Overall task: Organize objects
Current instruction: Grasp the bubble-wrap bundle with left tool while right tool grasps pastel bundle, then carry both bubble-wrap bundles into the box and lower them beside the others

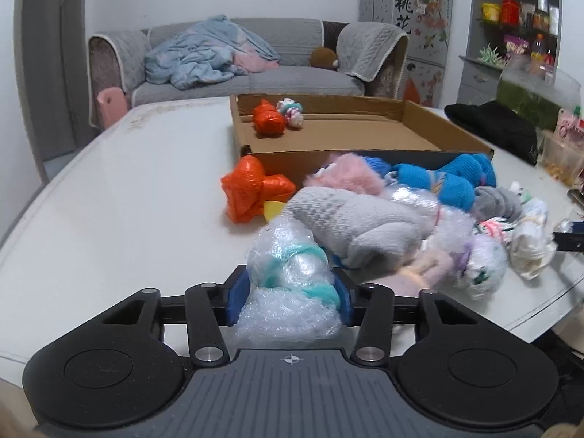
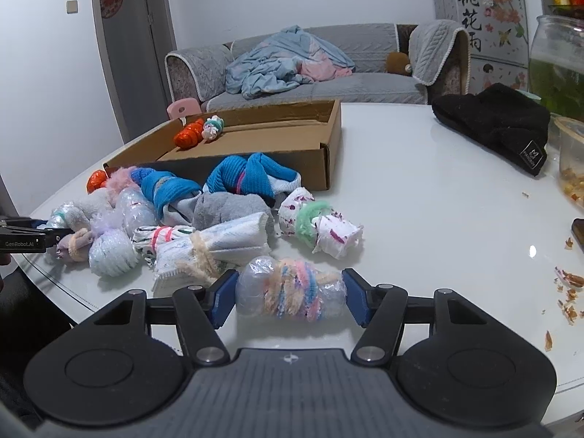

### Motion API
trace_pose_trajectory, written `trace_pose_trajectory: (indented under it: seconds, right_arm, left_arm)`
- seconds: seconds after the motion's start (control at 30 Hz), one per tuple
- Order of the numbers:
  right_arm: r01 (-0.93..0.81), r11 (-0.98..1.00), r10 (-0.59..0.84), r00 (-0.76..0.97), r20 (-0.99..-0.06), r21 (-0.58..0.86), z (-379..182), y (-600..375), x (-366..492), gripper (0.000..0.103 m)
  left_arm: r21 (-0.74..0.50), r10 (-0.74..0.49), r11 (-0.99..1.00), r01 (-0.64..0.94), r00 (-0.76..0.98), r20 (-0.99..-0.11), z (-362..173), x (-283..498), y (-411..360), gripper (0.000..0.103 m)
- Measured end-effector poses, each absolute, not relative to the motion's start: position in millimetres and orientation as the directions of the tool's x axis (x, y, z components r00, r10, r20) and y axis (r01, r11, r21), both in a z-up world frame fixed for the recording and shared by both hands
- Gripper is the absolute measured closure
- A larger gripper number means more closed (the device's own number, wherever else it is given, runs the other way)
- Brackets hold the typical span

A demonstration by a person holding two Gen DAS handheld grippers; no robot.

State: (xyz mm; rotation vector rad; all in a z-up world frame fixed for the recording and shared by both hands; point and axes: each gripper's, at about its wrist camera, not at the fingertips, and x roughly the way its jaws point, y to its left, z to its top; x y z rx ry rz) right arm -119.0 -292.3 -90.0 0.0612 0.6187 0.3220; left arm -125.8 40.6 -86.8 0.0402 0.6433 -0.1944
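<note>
A: Nearest the lens in the left wrist view, the left gripper (image 1: 290, 297) is clenched on a bubble-wrap bundle tied with teal yarn (image 1: 292, 284), both blue pads pressed against its sides, low over the white table (image 1: 127, 200).

B: And to its right?

A: A grey knitted roll (image 1: 350, 222) lies just beyond it, part of a heap of wrapped bundles near the table's front edge. An orange plastic bundle (image 1: 252, 188) sits left of that heap, against the front wall of the cardboard tray (image 1: 350, 131).

B: The tray's contents?

A: Two bundles in its far left corner: an orange one (image 1: 269, 118) and a white-and-pink one (image 1: 291, 111), touching.

B: The right wrist view?

A: The right gripper (image 2: 290, 297) is grasping a clear plastic bundle wrapped in pink, blue and peach yarn (image 2: 290, 294), a pad at each end. Just left of it lies a white cloth roll tied with beige yarn (image 2: 204, 252). Farther right, a black knit hat (image 2: 492, 124) rests well apart on the table, with brown crumbs (image 2: 567, 281) scattered near the right edge.
</note>
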Motion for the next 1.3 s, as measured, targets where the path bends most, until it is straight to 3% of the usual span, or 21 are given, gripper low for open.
trace_pose_trajectory:
  seconds: [0.33,0.8,1.07,1.3]
  right_arm:
    - [-0.289,0.950,0.308,0.783,-0.541,0.121,-70,-301,-119,0.046]
    - [-0.390,0.916,0.392,0.823,-0.412,0.093,-3,-288,-69,0.046]
    - [-0.501,0.862,0.493,0.786,-0.374,0.084,27,-258,-3,0.045]
    - [-0.573,0.810,0.566,0.711,-0.417,0.123,23,-221,55,0.045]
  left_arm:
    - [-0.003,-0.133,0.987,0.160,0.814,-0.565,-59,-136,50,0.051]
    - [0.080,-0.102,0.985,0.155,0.882,-0.459,21,-92,48,0.049]
    - [0.104,-0.105,0.979,0.174,0.875,-0.473,52,-25,32,0.048]
    - [0.103,-0.109,0.976,0.191,0.841,-0.530,42,33,23,0.046]
